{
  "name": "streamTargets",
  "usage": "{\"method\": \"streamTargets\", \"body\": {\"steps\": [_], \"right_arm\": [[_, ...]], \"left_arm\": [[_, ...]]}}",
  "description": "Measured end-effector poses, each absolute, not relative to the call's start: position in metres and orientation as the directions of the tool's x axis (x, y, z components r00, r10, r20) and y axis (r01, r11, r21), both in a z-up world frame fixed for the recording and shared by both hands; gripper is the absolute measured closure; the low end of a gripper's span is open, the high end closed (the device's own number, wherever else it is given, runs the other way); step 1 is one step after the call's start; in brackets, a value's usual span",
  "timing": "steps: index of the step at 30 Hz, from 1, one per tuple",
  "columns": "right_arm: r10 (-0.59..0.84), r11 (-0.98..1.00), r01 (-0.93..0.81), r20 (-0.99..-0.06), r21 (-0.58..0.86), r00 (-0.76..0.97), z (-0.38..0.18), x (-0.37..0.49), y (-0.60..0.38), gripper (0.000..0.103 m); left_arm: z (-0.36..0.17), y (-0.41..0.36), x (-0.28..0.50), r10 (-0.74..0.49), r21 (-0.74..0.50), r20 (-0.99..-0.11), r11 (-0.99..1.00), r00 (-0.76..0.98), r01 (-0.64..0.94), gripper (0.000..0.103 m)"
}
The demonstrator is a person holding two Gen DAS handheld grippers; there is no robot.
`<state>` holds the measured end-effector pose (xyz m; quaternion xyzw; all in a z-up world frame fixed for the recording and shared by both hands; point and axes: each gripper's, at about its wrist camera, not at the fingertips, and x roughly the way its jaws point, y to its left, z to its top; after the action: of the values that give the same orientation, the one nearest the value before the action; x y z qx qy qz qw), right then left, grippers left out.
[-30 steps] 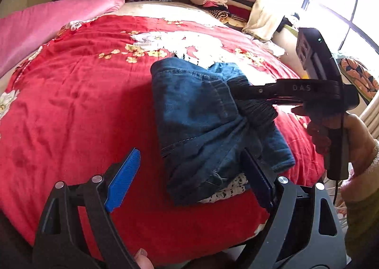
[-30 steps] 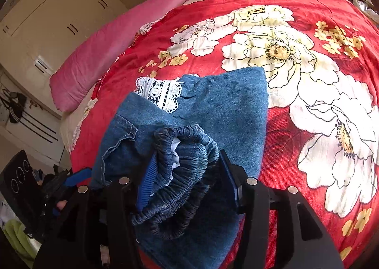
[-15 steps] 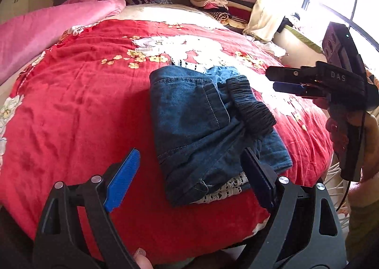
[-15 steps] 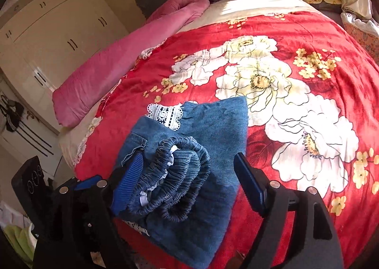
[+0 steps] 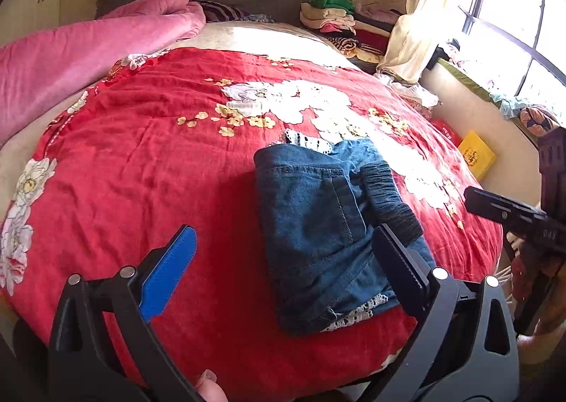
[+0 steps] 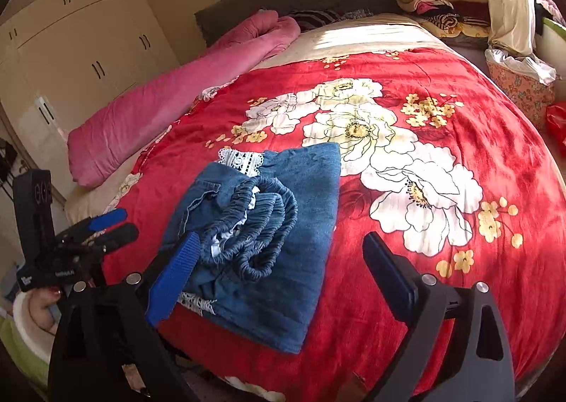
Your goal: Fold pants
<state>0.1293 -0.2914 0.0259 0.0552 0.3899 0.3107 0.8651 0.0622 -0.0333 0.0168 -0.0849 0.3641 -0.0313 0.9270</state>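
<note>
Right gripper (image 6: 279, 267) has let go of the waistband and backed off, fingers spread; left gripper (image 5: 286, 260) is also spread, empty. Folded pants (image 5: 329, 225) lie just ahead of both on the red blanket (image 5: 141, 161). Fold looks essentially complete.

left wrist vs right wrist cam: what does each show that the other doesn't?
Only the left wrist view shows the bright window and the yellow box beside the bed. Only the right wrist view shows the cream wardrobe doors and the floral basket. Both show the folded blue denim pants on the red floral blanket, the pink quilt, and open left tongs and right tongs gripping nothing.
</note>
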Motion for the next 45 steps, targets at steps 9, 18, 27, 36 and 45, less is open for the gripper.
{"method": "streamTargets", "body": {"steps": [9,18,27,36,45], "right_arm": [[0.642,0.735,-0.589,-0.625,0.336,0.444,0.008,0.078,-0.257,0.01],[0.668,0.647,-0.745,-0.591,0.162,0.452,0.01,0.05,-0.194,0.011],[0.53,0.504,-0.811,-0.635,-0.297,0.562,-0.015,0.04,-0.12,0.064],[0.562,0.458,-0.874,-0.709,-0.161,0.425,-0.033,0.034,-0.137,0.09],[0.607,0.527,-0.85,-0.702,0.004,0.374,-0.04,0.032,-0.164,0.08]], "left_arm": [[0.011,-0.019,0.103,-0.13,-0.181,-0.703,0.983,0.699,0.001,0.01],[-0.005,-0.009,0.166,-0.276,-0.31,-0.758,0.95,0.59,0.046,0.026],[-0.025,-0.022,0.185,-0.317,-0.325,-0.799,0.943,0.512,0.076,0.035],[-0.034,-0.027,0.196,-0.305,-0.312,-0.812,0.947,0.498,0.071,0.037],[-0.037,-0.031,0.201,-0.3,-0.307,-0.811,0.949,0.503,0.07,0.037]]}}
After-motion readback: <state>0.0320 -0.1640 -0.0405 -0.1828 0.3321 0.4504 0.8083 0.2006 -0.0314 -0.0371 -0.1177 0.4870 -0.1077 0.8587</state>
